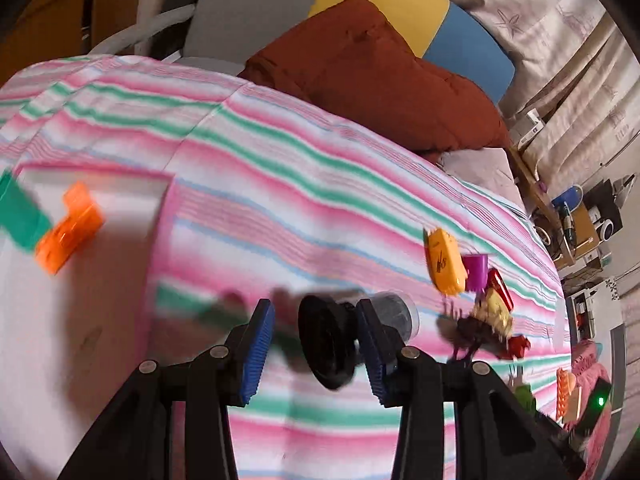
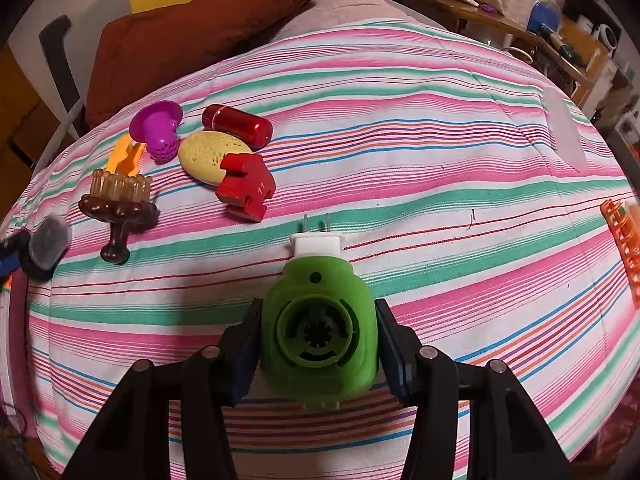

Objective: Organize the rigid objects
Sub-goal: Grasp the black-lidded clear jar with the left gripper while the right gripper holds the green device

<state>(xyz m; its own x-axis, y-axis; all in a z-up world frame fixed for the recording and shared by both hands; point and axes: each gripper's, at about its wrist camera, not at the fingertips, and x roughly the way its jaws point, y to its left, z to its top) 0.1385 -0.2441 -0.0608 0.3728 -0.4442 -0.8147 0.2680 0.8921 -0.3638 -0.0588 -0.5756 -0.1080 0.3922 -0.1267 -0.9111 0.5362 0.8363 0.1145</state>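
Note:
My right gripper (image 2: 318, 346) is shut on a green plug-in device (image 2: 320, 332) with a white two-pin plug, held above the striped bedspread (image 2: 400, 152). My left gripper (image 1: 316, 342) has a black disc with a clear cap (image 1: 332, 340) between its blue pads; the disc touches the right pad, with a gap on the left. The same disc shows at the right wrist view's left edge (image 2: 44, 246). A pink-rimmed tray (image 1: 96, 188) at left holds an orange piece (image 1: 68, 232) and a green piece (image 1: 20, 212).
On the bed lie a brown brush (image 2: 118, 204), purple strainer (image 2: 158, 130), orange clip (image 2: 126, 156), yellow oval (image 2: 212, 156), red puzzle piece (image 2: 244, 186) and red cylinder (image 2: 238, 124). An orange rack (image 2: 624, 244) sits at right. A rust pillow (image 1: 372, 68) lies behind.

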